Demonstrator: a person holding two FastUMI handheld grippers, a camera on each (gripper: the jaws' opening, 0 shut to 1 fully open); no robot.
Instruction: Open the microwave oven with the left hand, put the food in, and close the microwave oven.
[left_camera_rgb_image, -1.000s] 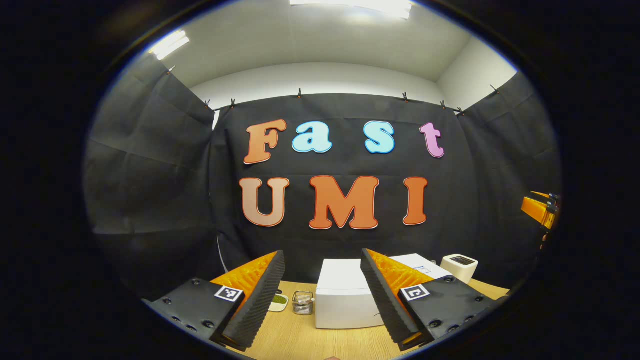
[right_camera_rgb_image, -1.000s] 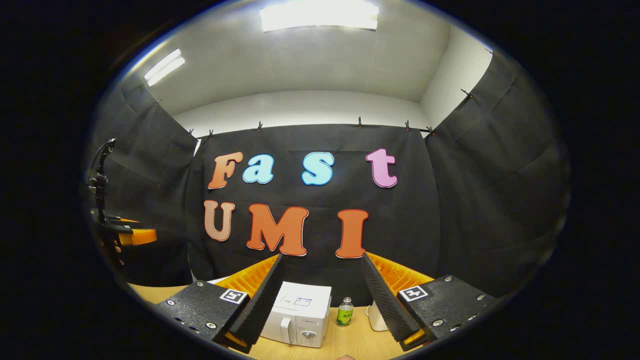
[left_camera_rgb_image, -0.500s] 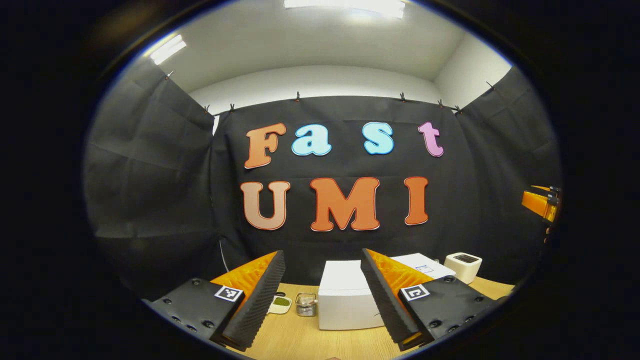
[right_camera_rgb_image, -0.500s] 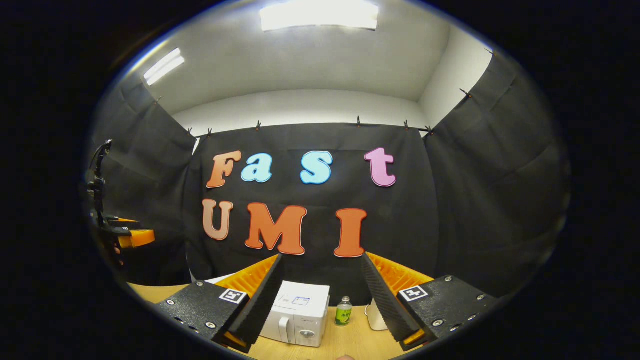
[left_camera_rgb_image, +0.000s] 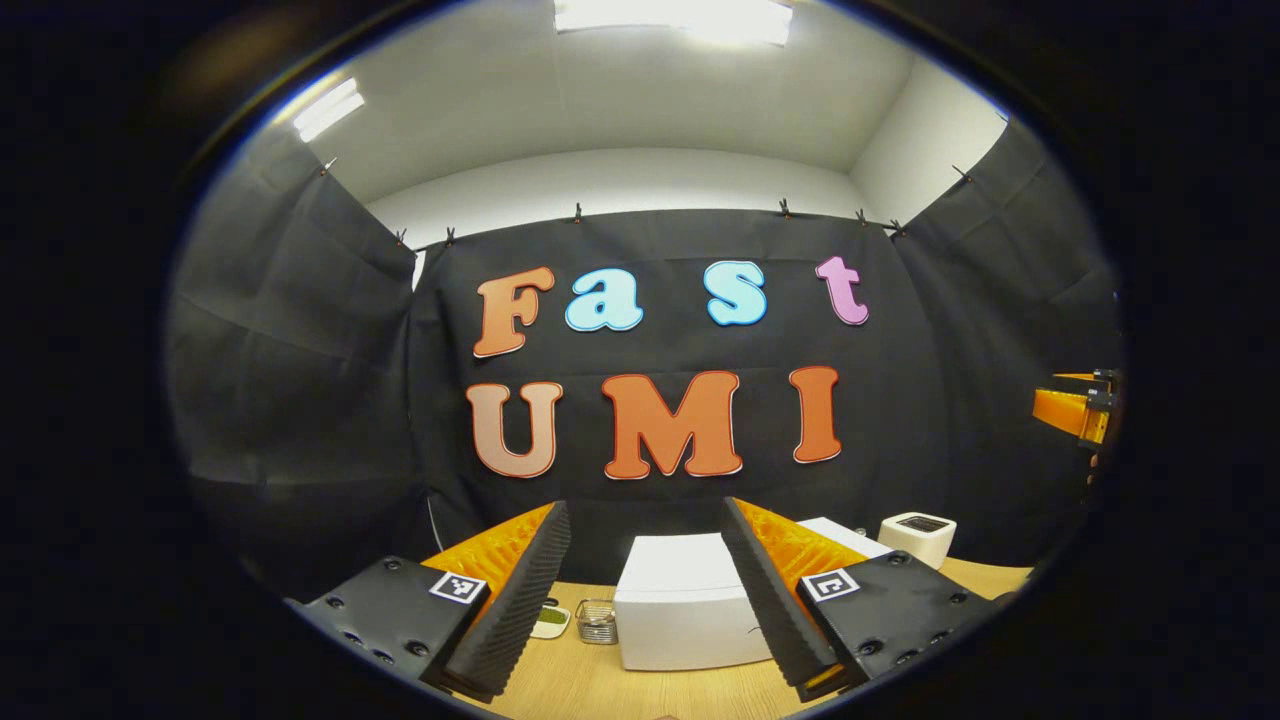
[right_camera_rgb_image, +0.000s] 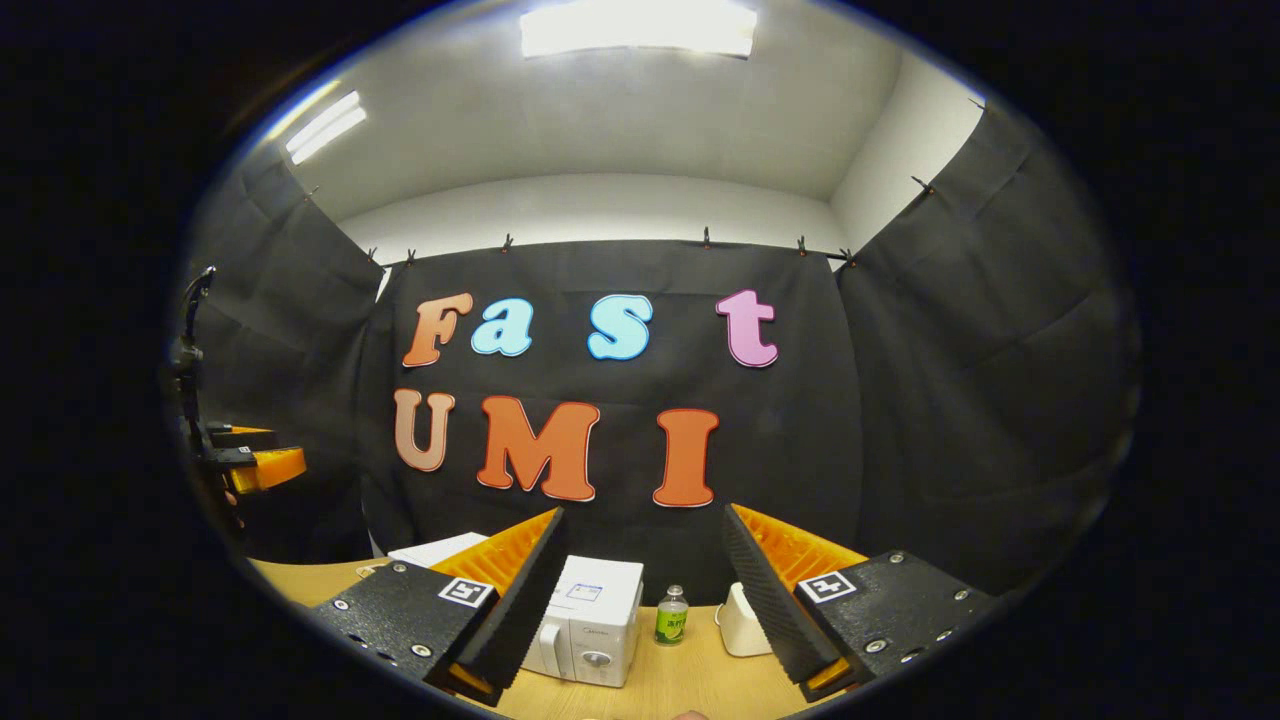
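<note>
Desk (left_camera_rgb_image: 600, 690): wooden, carried everything below.
Microwave oven (left_camera_rgb_image: 685, 605): white, stood near the desk's far edge, door shut in the right gripper view, its handle and dial facing forward.
Left hand-held gripper (left_camera_rgb_image: 640, 610): jaws spread wide, nothing between them, held above the desk's near edge.
Right hand-held gripper (right_camera_rgb_image: 640, 610): likewise open and empty, above the near edge.
White box (left_camera_rgb_image: 917, 538): sat toward the desk's far right corner.
Bottle (right_camera_rgb_image: 670, 615): green label, stood upright just right of the microwave oven.
Metal cup (left_camera_rgb_image: 596, 621): stood just left of the microwave oven.
Food dish (left_camera_rgb_image: 549, 621): small, with something green in it, left of the metal cup.
</note>
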